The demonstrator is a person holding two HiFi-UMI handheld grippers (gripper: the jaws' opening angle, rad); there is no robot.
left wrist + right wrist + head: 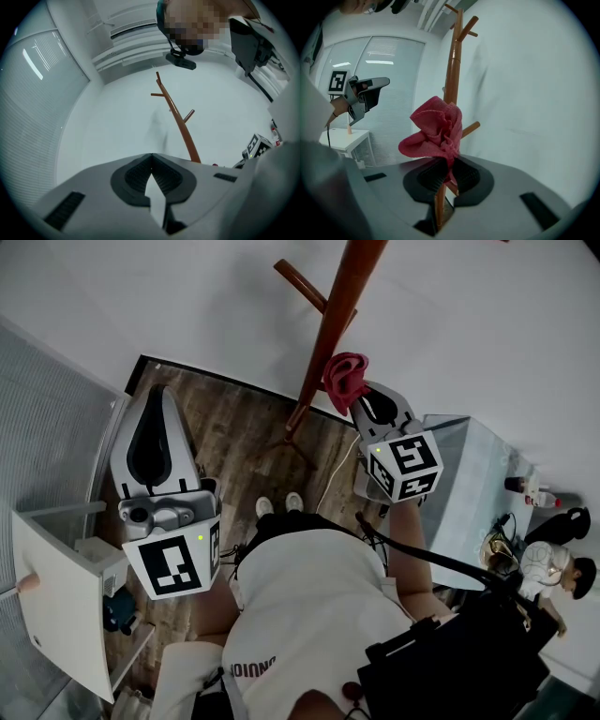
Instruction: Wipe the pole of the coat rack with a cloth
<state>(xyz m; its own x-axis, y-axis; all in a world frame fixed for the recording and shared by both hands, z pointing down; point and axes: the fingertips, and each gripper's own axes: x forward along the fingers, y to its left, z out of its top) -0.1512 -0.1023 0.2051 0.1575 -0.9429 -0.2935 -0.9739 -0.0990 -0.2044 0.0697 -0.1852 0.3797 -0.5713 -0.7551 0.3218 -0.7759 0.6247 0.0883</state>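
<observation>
Brown coat rack pole runs from top centre down to its feet on the wood floor. At the tip of the right tongs a red cloth is bunched, touching the pole. The left tongs are well apart at left, near a white table.

The head view looks steeply down from over the person onto the left gripper, right gripper and coat rack pole. The left gripper view tilts upward, the pole well off. The right gripper view faces the pole closely. All three share it.
</observation>
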